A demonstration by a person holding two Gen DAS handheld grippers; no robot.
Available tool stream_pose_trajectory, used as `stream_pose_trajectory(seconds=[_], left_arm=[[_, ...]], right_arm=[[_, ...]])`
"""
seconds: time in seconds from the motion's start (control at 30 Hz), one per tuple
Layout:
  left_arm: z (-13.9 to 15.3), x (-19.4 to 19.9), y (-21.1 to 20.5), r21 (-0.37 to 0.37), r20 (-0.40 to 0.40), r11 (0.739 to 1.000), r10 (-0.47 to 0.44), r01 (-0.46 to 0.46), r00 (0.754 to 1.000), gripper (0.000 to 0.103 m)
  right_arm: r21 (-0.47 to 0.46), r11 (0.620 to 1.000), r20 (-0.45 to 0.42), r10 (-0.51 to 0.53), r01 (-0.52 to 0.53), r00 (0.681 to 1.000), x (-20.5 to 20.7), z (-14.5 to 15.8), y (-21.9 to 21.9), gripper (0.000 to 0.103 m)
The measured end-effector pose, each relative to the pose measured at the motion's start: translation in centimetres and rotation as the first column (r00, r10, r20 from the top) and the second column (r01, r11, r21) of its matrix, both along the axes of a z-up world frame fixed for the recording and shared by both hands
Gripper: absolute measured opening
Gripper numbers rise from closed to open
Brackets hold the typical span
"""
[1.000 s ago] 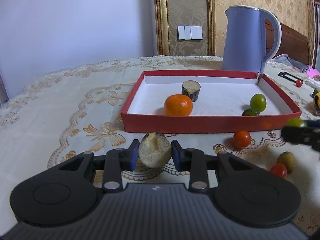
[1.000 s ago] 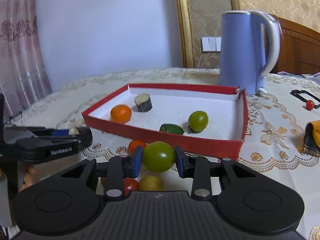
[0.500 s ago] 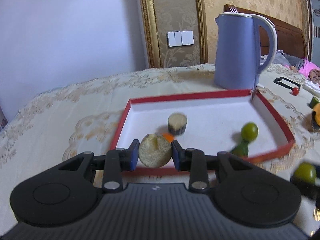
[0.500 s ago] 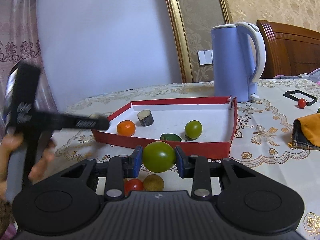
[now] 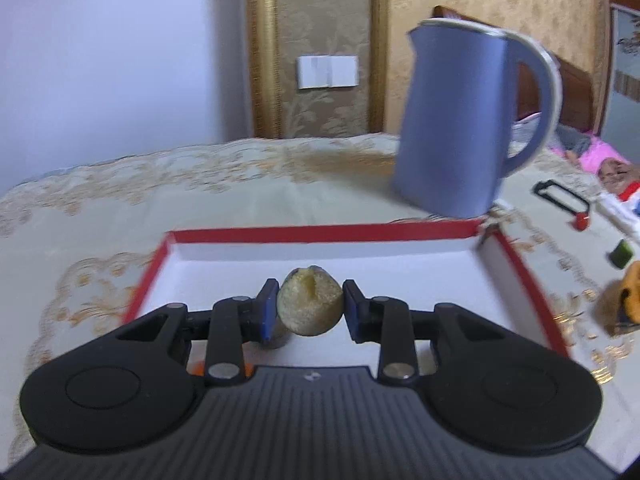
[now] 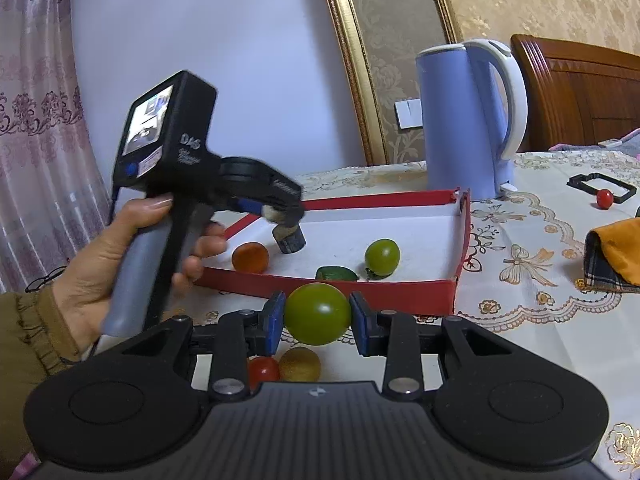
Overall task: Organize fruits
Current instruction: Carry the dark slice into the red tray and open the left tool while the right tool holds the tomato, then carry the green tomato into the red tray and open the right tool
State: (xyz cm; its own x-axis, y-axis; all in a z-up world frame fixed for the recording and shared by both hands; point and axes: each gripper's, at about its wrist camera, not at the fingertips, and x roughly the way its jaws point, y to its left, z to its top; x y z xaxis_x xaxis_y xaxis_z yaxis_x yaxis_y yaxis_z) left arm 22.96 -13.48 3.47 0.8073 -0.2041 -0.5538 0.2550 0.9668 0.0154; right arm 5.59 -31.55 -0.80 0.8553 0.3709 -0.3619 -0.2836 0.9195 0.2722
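Note:
My left gripper is shut on a pale yellowish cut fruit piece, held above the near left part of the red tray. From the right wrist view, a hand holds that left gripper over the tray's left corner. My right gripper is shut on a green tomato just before the tray's front wall. Inside the tray lie an orange, a dark cylindrical piece, a second green tomato and a dark green piece.
A red cherry tomato and a brown fruit lie on the tablecloth under my right gripper. A blue kettle stands behind the tray. At the right are an orange cloth and a black frame around a cherry tomato.
My left gripper has carried the pale fruit piece up and forward, from the cloth in front of the tray to above its inside. The right gripper stayed nearly in place with the green tomato.

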Motion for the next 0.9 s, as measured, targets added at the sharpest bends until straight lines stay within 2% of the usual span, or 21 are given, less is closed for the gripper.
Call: stream_pose_trajectory(seconds=[0.07,0.1,0.13,0.17,0.23,0.3,0.4,0.57,0.67,0.73,0.9], left_arm=[[0.0,0.1,-1.0,-0.004,0.000,1.000,-0.021,0.021,1.000,0.031],[-0.1,0.2,-1.4,-0.008,-0.003,1.000,-0.021,0.021,1.000,0.035],[-0.1,0.2,-1.7,-0.003,-0.010,1.000,-0.018,0.018,1.000,0.048],[0.0,-0.1,-1.8,0.001,-0.002,1.000,-0.011,0.011,1.000,0.054],[0.3,-1.0,-1.6,0.035,0.046,0.999,0.004,-0.006,0.999,0.074],[0.5,-2.1,-1.1,0.093,0.087,0.994,0.040,-0.048,0.995,0.078],[0.6,-4.5,1.5,0.113,0.125,0.989,0.084,-0.098,0.989,0.086],[-0.9,-8.7,6.7,0.091,0.121,0.975,0.189,-0.201,0.974,0.091],[-2.0,-10.4,9.2,0.066,0.087,0.964,0.251,-0.257,0.964,0.092],[-2.6,-11.2,10.5,0.033,0.062,0.964,0.263,-0.265,0.963,0.097],[-4.0,-12.4,11.4,0.046,0.046,0.950,0.305,-0.307,0.951,0.098]], right_arm=[[0.001,1.000,-0.009,0.003,-0.003,1.000,0.2,-0.2,0.0,0.034],[0.001,1.000,-0.012,0.002,-0.002,1.000,0.3,-0.4,0.0,0.034],[-0.001,1.000,-0.015,0.000,0.000,1.000,0.4,-0.5,0.0,0.034],[-0.002,1.000,-0.018,-0.001,0.001,1.000,0.5,-0.5,0.0,0.034],[-0.005,1.000,-0.022,-0.004,0.003,1.000,0.6,-0.6,0.0,0.034],[-0.011,1.000,-0.020,-0.010,0.010,1.000,0.6,-0.6,0.0,0.034],[-0.006,1.000,-0.020,-0.020,0.020,1.000,0.8,-0.7,0.0,0.034],[-0.003,1.000,-0.014,-0.031,0.031,0.999,1.0,-0.9,0.3,0.034],[-0.004,0.999,-0.008,-0.033,0.033,0.999,1.0,-0.7,0.7,0.034],[-0.002,0.999,-0.003,-0.032,0.032,0.999,0.9,-0.6,1.0,0.034],[-0.017,1.000,0.011,-0.024,0.024,1.000,0.7,-0.2,1.8,0.034]])
